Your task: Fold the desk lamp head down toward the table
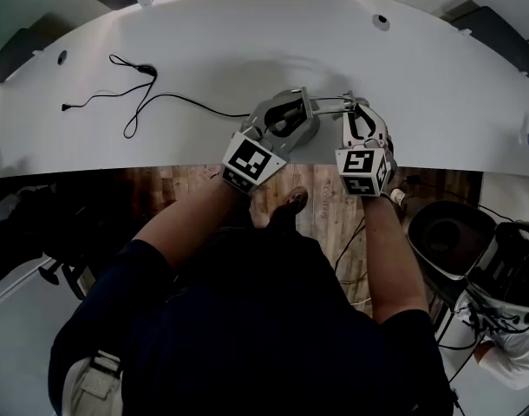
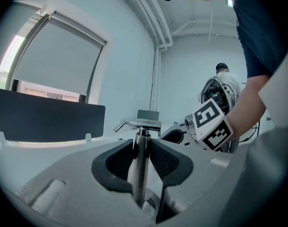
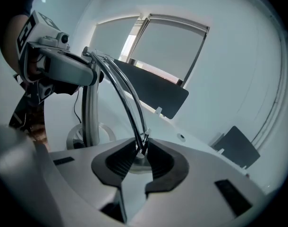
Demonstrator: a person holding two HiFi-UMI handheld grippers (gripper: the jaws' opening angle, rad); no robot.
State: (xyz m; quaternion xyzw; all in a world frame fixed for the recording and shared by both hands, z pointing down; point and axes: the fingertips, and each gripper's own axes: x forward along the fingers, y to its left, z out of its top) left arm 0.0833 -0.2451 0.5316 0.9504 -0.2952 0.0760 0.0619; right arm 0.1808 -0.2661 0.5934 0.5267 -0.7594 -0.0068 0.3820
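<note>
The desk lamp stands near the front edge of the white table (image 1: 247, 42), between my two grippers. Its upright metal post (image 2: 139, 169) sits between the pads of my left gripper (image 2: 141, 143), which is shut on it just below the top joint (image 2: 141, 124). From that joint the thin curved lamp head (image 3: 122, 93) arcs down into my right gripper (image 3: 141, 150), whose pads are closed on its tip. The round base (image 3: 82, 136) rests on the table. In the head view the left gripper (image 1: 286, 120) and right gripper (image 1: 360, 120) sit side by side.
A black cable (image 1: 134, 94) trails over the table's left part. Dark panels (image 3: 153, 91) stand behind the far edge, under a window with a blind (image 2: 59, 65). A round black container (image 1: 442, 232) and a person in white (image 1: 507, 319) are on the floor at right.
</note>
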